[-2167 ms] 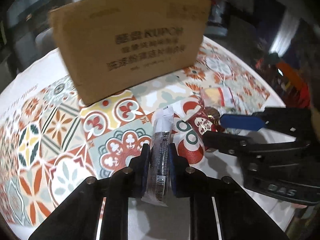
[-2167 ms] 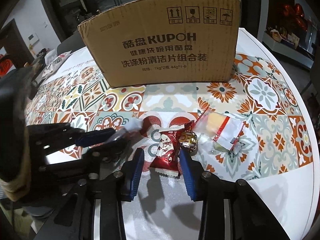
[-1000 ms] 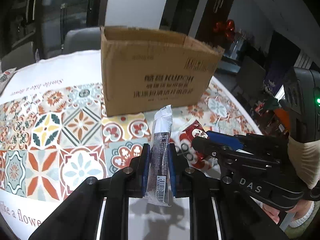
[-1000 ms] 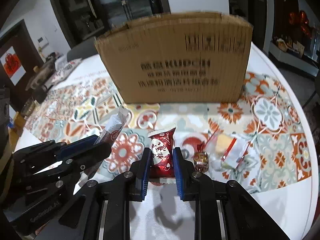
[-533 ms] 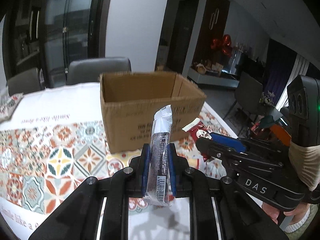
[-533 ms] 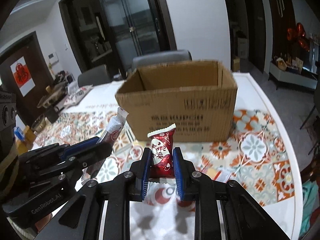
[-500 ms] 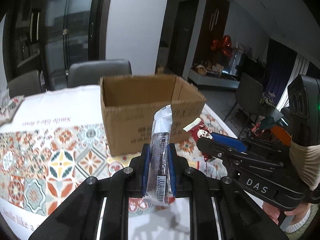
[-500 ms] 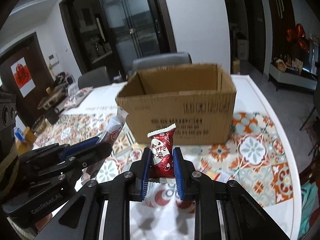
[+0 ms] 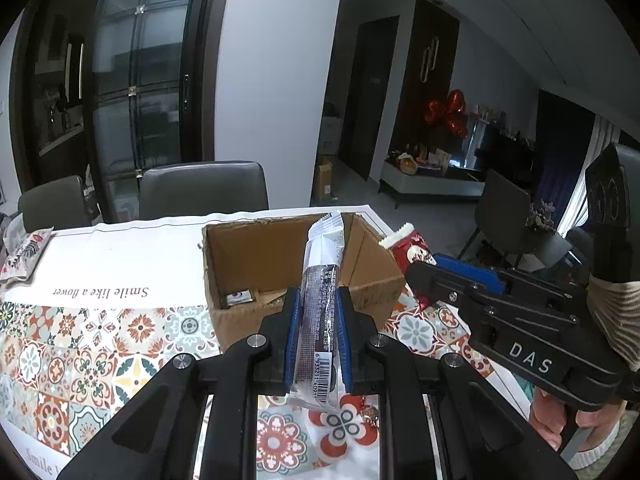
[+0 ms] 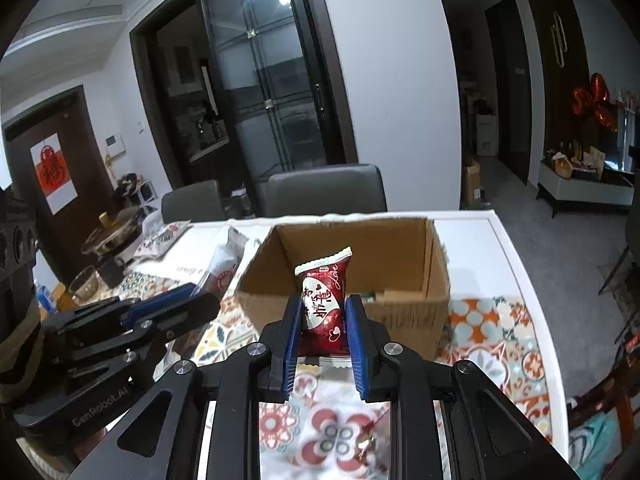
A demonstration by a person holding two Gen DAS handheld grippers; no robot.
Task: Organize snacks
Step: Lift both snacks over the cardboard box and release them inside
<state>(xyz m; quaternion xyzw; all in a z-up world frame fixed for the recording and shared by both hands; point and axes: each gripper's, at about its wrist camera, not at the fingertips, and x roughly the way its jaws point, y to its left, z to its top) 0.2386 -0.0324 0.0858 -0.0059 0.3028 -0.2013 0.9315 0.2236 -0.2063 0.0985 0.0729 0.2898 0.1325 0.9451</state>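
Gripping crinkly foil snack stick (image 9: 320, 292)

Matt corrugated cardboard box (image 9: 372, 280); glossy plastic red snack packet (image 10: 324, 304).

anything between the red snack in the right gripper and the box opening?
Nothing. In the right wrist view the red snack, clamped in the right gripper, stands in front of the cardboard box with only air between it and the opening.
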